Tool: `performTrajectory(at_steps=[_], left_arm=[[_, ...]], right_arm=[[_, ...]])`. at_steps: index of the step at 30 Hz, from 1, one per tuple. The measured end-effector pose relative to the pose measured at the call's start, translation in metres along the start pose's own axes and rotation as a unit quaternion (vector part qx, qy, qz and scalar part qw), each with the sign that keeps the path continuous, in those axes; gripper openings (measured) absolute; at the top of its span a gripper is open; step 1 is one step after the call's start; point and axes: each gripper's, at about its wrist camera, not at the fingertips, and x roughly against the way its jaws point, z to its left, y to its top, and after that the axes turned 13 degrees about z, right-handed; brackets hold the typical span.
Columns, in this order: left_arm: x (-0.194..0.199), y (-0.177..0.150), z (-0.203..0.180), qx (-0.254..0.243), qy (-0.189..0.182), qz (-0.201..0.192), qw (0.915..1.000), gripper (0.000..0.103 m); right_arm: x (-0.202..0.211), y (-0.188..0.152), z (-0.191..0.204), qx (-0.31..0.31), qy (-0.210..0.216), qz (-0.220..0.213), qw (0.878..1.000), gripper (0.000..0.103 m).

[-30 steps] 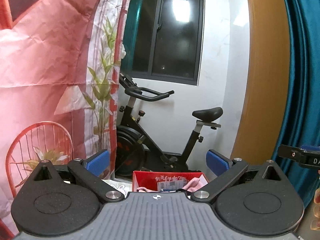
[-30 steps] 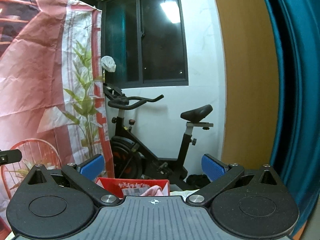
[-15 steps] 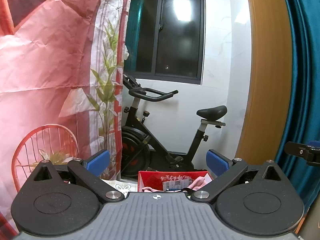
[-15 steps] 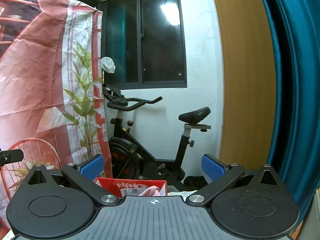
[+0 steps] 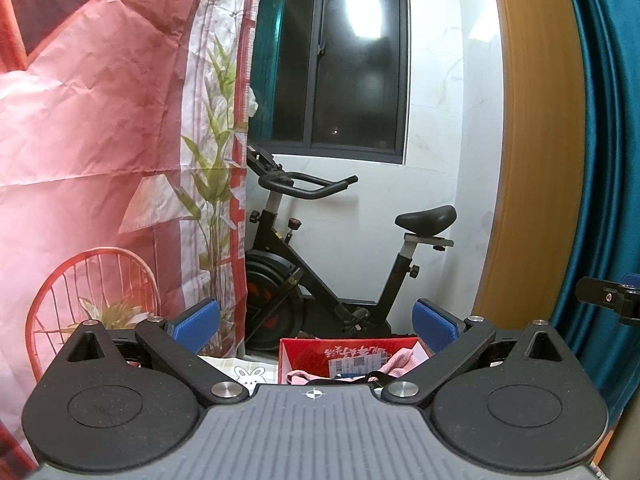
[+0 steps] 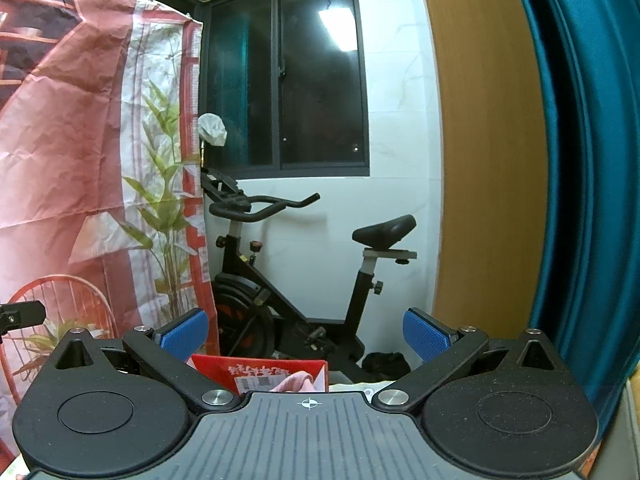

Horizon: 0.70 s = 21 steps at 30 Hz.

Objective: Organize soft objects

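Observation:
A red cardboard box [image 5: 352, 354] sits low ahead of my left gripper [image 5: 316, 322], with pink cloth [image 5: 400, 362] draped over its near edge. The same box [image 6: 260, 370] and pink cloth [image 6: 294, 382] show low in the right wrist view. My left gripper is open and empty, its blue pads wide apart above the box. My right gripper [image 6: 306, 334] is open and empty too. Both are raised and point level into the room. The right gripper's body [image 5: 608, 300] shows at the far right of the left wrist view.
A black exercise bike [image 5: 320, 276] stands against the white wall under a dark window [image 5: 332, 60]. A pink printed hanging cloth [image 5: 100, 140] fills the left. A wooden panel [image 5: 528, 160] and teal curtain [image 5: 608, 140] stand at the right. A white cloth with a rabbit print [image 5: 250, 374] lies left of the box.
Both grippers have tilted or risen slightly, so the scene sits lower in view. Both stay open and empty.

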Motion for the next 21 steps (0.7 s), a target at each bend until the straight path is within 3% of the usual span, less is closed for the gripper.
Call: performTrajectory(at_steps=[21], left_arm=[[-0.0023,-0.0008,0.0031,0.001,0.003,0.006,1.0000,0.103]], right_arm=[[-0.0051,-0.0026,-0.0056,0.001,-0.003,0.005,1.000,0.103]])
